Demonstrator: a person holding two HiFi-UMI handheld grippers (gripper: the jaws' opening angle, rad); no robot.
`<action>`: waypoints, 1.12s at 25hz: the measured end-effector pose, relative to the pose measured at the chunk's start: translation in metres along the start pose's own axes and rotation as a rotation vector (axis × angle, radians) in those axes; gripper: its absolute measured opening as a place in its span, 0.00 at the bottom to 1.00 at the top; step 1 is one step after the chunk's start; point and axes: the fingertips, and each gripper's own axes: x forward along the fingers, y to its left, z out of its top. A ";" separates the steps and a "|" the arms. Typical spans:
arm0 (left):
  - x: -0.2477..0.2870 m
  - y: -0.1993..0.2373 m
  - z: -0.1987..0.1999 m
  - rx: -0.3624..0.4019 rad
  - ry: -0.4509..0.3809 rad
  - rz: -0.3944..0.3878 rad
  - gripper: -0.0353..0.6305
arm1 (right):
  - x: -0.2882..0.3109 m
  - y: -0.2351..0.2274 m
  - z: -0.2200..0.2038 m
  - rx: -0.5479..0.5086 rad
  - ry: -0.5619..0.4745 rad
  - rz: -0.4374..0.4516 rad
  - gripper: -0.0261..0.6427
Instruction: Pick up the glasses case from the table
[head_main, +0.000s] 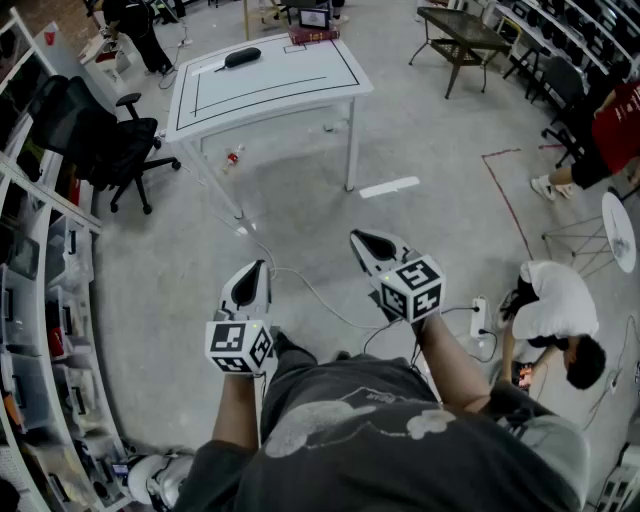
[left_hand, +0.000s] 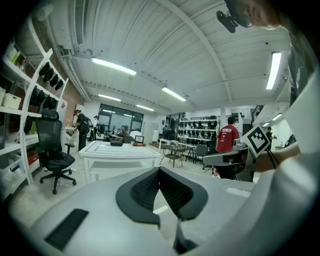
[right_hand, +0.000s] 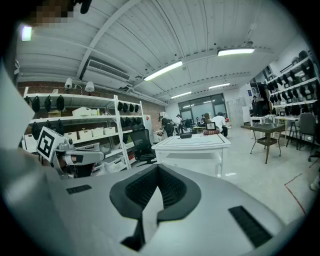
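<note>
The black glasses case (head_main: 241, 57) lies near the far left edge of a white table (head_main: 300, 85) several steps ahead of me. It shows small in the left gripper view (left_hand: 116, 143) and the right gripper view (right_hand: 186, 135), resting on the tabletop. My left gripper (head_main: 261, 267) and right gripper (head_main: 356, 238) are held side by side at waist height over the floor, far short of the table. Both point toward it. The left gripper (left_hand: 159, 170) has its jaws shut with nothing between them. So does the right gripper (right_hand: 159, 168).
A black office chair (head_main: 118, 150) stands left of the table, beside shelving (head_main: 35, 290) along the left wall. A dark side table (head_main: 462, 35) is at the back right. A crouching person (head_main: 555, 310), a power strip (head_main: 478, 316) and cables lie on the floor to my right.
</note>
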 end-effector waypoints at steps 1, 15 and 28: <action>-0.001 -0.001 0.000 0.008 0.001 -0.001 0.06 | -0.002 0.000 -0.001 0.000 0.000 -0.003 0.04; -0.016 -0.009 -0.007 0.015 0.013 0.029 0.06 | -0.029 -0.022 -0.009 0.030 -0.038 -0.058 0.04; 0.034 0.054 -0.018 -0.020 0.064 0.033 0.06 | 0.030 -0.051 -0.014 0.058 0.009 -0.107 0.04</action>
